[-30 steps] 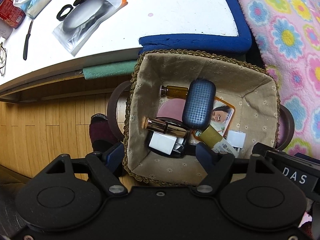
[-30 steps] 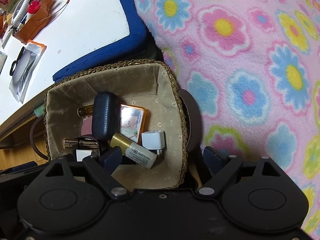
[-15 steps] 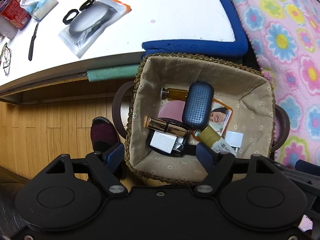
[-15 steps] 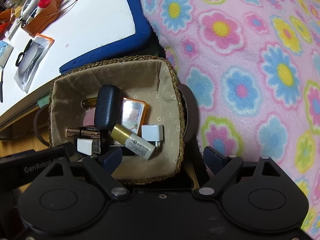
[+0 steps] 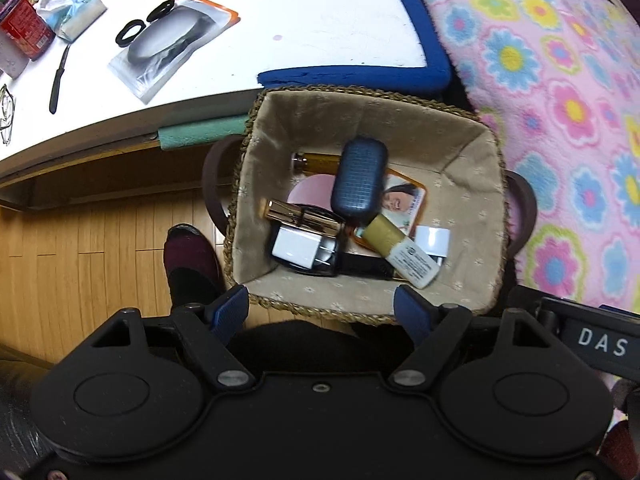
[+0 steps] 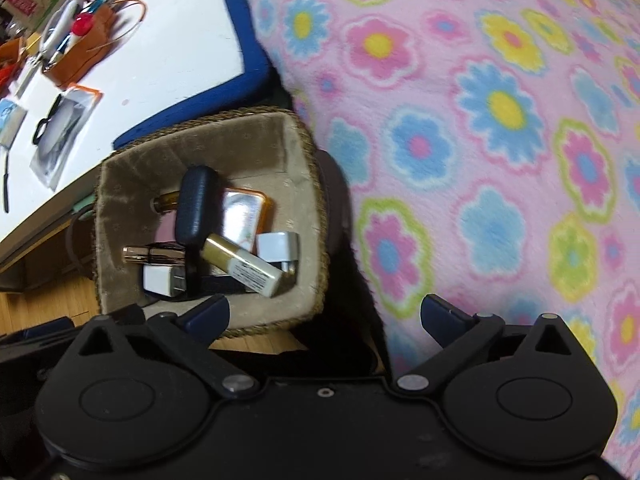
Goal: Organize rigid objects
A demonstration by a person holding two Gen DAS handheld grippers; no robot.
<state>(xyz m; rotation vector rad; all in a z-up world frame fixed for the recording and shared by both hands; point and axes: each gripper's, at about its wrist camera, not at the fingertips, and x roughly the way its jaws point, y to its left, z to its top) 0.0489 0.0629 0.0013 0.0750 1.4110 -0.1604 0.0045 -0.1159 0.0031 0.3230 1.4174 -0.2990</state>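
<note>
Left wrist view, "DAS" lettering on right gripper point(image 5: 592, 344)

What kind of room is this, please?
Probably a bedroom or living room at home: a flowered fleece blanket beside a white desk cluttered with personal items, a wooden floor, and a fabric-lined basket of cosmetics and chargers.

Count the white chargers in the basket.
2. One white charger lies at the near left of the basket, on a black case. The other lies at the near right, beside the gold-capped tube. More could be hidden under the pile.
</note>
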